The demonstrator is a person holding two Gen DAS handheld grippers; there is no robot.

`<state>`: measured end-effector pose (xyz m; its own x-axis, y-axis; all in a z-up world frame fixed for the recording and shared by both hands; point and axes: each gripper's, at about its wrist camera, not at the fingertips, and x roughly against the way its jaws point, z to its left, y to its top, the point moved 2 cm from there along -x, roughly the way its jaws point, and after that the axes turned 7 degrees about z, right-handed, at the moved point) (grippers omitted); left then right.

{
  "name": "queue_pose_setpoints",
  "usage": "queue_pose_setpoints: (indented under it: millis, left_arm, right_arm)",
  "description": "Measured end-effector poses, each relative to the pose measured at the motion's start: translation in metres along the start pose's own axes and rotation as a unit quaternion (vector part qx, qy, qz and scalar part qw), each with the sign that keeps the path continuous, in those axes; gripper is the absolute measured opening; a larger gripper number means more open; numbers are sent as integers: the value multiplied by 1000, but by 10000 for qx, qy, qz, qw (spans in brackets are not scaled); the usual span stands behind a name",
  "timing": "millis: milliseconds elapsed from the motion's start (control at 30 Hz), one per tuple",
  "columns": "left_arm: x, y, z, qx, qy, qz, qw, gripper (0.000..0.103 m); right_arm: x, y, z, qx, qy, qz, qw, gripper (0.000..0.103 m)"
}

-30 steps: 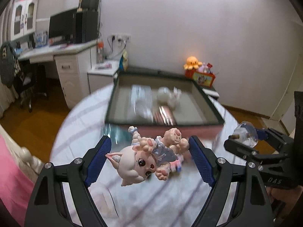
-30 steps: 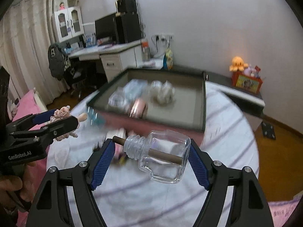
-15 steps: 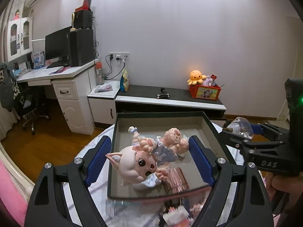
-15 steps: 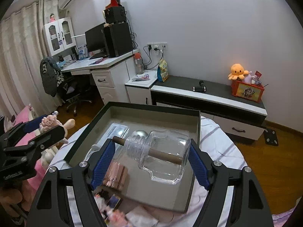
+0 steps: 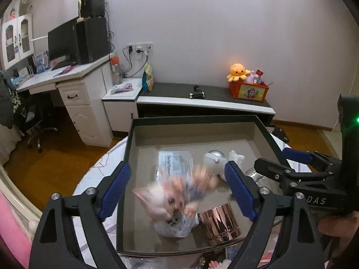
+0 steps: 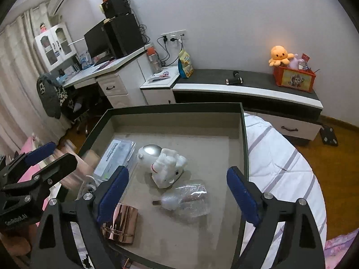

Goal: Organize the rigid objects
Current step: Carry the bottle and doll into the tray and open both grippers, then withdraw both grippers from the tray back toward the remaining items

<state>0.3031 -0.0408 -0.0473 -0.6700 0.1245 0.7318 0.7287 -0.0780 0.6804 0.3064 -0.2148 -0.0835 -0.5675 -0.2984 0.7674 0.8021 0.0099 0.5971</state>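
A dark-rimmed tray (image 5: 132,139) (image 6: 243,134) sits on the round table. My left gripper (image 5: 177,190) is open above the tray; the pink pig figurine (image 5: 172,195) is a blur between its fingers, falling free. My right gripper (image 6: 177,195) is open and empty over the tray. The clear glass bottle (image 6: 188,198) lies on its side on the tray floor below it. The tray also holds a white astronaut figure (image 6: 163,165), a rose-gold box (image 6: 120,223) (image 5: 218,220) and a flat dental floss packet (image 6: 115,157) (image 5: 175,163).
The table has a white striped cloth (image 6: 280,163). Small items lie on the table in front of the tray (image 5: 215,262). Behind stand a low cabinet (image 5: 202,103) with an orange toy box (image 5: 248,89) and a white desk (image 5: 74,89).
Both grippers moved over the tray and opened. The bottle left the right gripper and lies in the tray. The pig figurine left the left gripper and is dropping.
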Motion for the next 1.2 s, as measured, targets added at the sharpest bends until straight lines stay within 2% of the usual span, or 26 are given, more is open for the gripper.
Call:
queue_pose_setpoints:
  millis: [100,200,467,600,767,1000,1133,1200]
  left_arm:
    - [12,1,4,85,-25,-180,9998,98]
    - [23,1,7,139,-38,-282,9995,99]
    - [43,-13,8,144,-23,-345,9993,98]
    - [52,-21,10,162,-45,-347,9993,98]
    - [63,-31,9,207,-45,-359,9991,98]
    - [81,-50,12,304,-49,-382,9988,99]
    - [92,-61,14,346,-42,-407,9986,99]
    - [98,-65,14,358,-32,-417,9985,99]
  right_arm:
    - [8,-1,-1,-155,64,-105,9998,90]
    - [16,1,-2,-396,-257,-200,9987,90]
    - [34,-5,6,-388,-305,-284,9984,91]
    - [40,-12,14,-306,-269,-278,9988,91]
    - [43,-26,23,-194,130,-206,9995,91]
    - [52,-42,33,-173,174,-236,9994,91]
    - [66,-51,37,-207,-162,-448,9987,91]
    - [74,-56,40,-187,-98,-516,9984,91]
